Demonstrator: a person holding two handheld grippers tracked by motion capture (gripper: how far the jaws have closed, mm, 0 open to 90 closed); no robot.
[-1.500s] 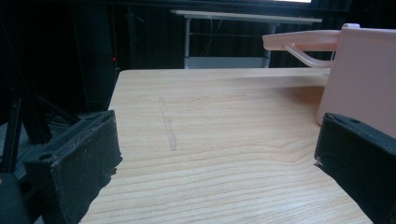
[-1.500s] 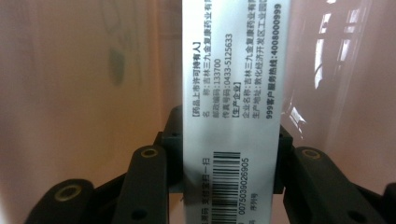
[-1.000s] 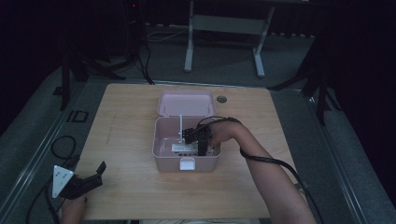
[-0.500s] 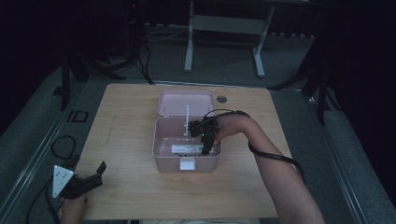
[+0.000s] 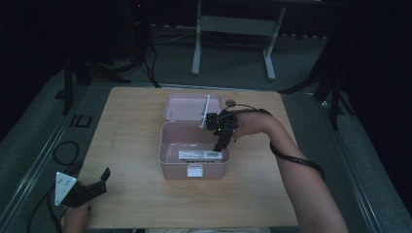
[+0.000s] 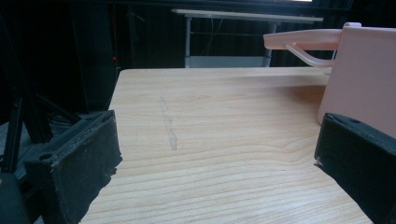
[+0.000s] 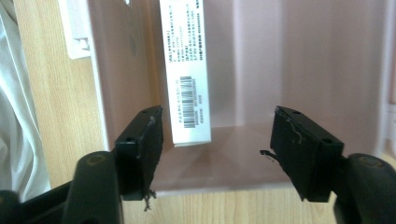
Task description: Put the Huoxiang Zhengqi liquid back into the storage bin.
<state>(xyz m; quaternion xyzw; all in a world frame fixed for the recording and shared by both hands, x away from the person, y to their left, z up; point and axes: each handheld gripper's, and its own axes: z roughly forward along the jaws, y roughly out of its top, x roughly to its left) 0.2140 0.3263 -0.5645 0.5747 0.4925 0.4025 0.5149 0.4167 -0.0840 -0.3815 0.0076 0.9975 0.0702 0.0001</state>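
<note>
An open pink storage box [image 5: 167, 158] stands mid-table, its lid [image 5: 184, 107] folded back behind it. A narrow white carton [image 5: 203, 155] with a barcode label [image 7: 189, 70] lies on the box floor along the front wall. My right gripper [image 5: 219, 144] tilts down over the box's right rim; its jaws stand open [image 7: 217, 140] just short of the carton's end, and nothing is between them. At the table's front left corner, my left gripper [image 5: 99, 180] is open [image 6: 215, 154] and low over the wood. It faces the box's side [image 6: 364, 79].
A pale handle [image 5: 205, 110] sticks up from the lid. A small round object [image 5: 230, 102] lies on the table behind the box. Bare wooden tabletop [image 6: 210, 116] stretches left of the box. A desk frame [image 5: 233, 29] stands beyond the table's far edge.
My right gripper has moved from over the box's middle to its right rim and risen a little. The white carton stays on the box floor. The left gripper has not moved.
</note>
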